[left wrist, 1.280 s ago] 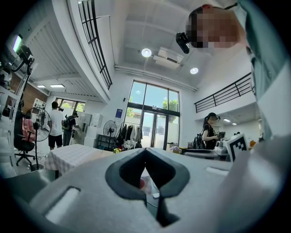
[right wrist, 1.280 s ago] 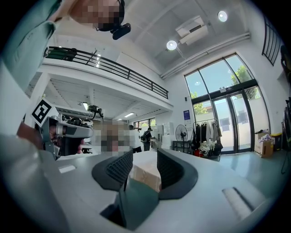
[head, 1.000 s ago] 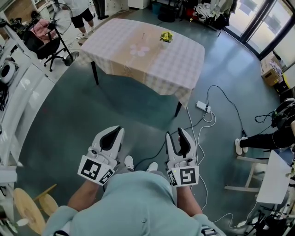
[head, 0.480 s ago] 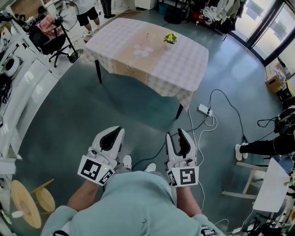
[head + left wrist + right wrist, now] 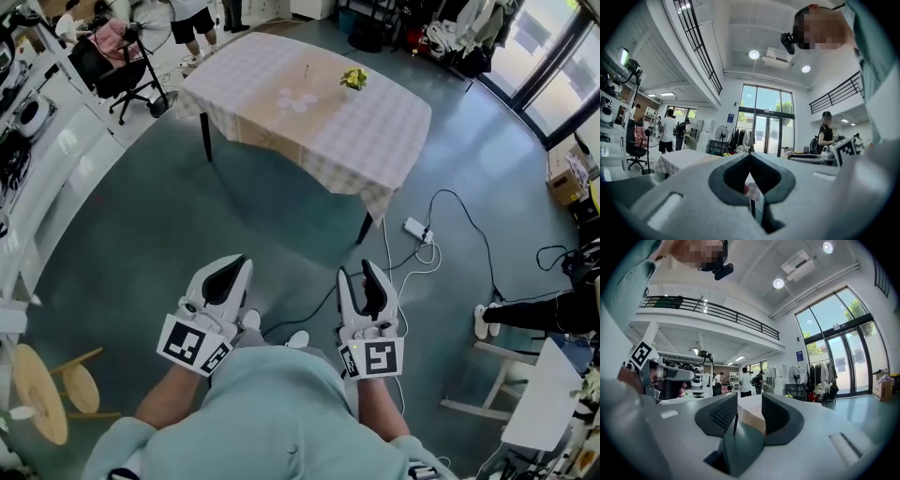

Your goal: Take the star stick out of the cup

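Checked table point(image 5: 375, 131) probably bears star stick point(image 5: 307, 71), beyond clenched left fingers point(image 5: 240, 274), parted right fingers point(image 5: 383, 285)

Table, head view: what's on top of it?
A checked tablecloth, a small yellow-flowered plant, a thin upright stick and a pale flower-shaped patch beside it. Too far to make out a cup or star. The cloth hides the tabletop itself.

On the far table with the checked cloth point(image 5: 375, 141), a thin upright stick point(image 5: 307, 69) is showing too small to tell its top or what it is standing in. The top edge is cutting off a standing person in dark shorts point(image 5: 199, 13). The right edge is cutting off a dark-trousered leg point(image 5: 534, 309). In its own view, the left gripper point(image 5: 751, 155) is hiding the table's lower part.
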`<state>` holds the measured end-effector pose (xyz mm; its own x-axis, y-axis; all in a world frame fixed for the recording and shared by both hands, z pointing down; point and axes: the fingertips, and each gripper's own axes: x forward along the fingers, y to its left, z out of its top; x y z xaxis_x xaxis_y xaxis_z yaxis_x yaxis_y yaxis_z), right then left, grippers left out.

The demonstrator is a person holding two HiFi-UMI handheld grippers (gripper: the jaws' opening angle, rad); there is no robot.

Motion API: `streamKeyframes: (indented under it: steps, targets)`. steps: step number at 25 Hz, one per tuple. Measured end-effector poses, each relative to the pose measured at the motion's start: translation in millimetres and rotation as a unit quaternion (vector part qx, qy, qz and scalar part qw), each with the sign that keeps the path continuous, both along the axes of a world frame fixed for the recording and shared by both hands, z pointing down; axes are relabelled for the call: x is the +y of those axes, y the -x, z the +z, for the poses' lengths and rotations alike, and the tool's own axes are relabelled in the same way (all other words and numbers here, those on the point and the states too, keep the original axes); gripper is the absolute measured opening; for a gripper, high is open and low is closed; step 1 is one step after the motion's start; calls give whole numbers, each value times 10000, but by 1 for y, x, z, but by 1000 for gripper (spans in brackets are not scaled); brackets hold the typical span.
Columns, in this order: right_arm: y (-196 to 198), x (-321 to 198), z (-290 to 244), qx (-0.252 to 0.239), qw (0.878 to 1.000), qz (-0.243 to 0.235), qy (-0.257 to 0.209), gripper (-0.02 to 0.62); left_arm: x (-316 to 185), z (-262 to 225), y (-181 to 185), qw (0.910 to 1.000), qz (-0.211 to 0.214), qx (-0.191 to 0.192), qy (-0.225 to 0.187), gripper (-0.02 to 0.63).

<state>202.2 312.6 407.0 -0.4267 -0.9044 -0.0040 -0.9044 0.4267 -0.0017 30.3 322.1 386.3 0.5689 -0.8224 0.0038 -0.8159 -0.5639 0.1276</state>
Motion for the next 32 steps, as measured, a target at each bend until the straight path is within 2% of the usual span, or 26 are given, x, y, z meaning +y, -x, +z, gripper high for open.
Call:
streamKeyframes:
  steps: [8, 17, 26, 32]
  targets:
    - [-9, 1, 4, -10, 9999, -144, 38, 141, 9, -1, -8, 9998, -186, -55, 24, 5]
    - [-5, -14, 5, -17, 10000, -21, 63, 140, -15, -4, -5, 10000, -49, -40, -34, 5]
    - [25, -50, -2, -22, 10000, 31, -5, 138, -48, -6, 26, 10000, -11, -18, -40, 5]
    - [52, -79, -10, -11, 9998, 159, -101, 138, -76, -8, 50, 9998, 159, -12, -89, 5]
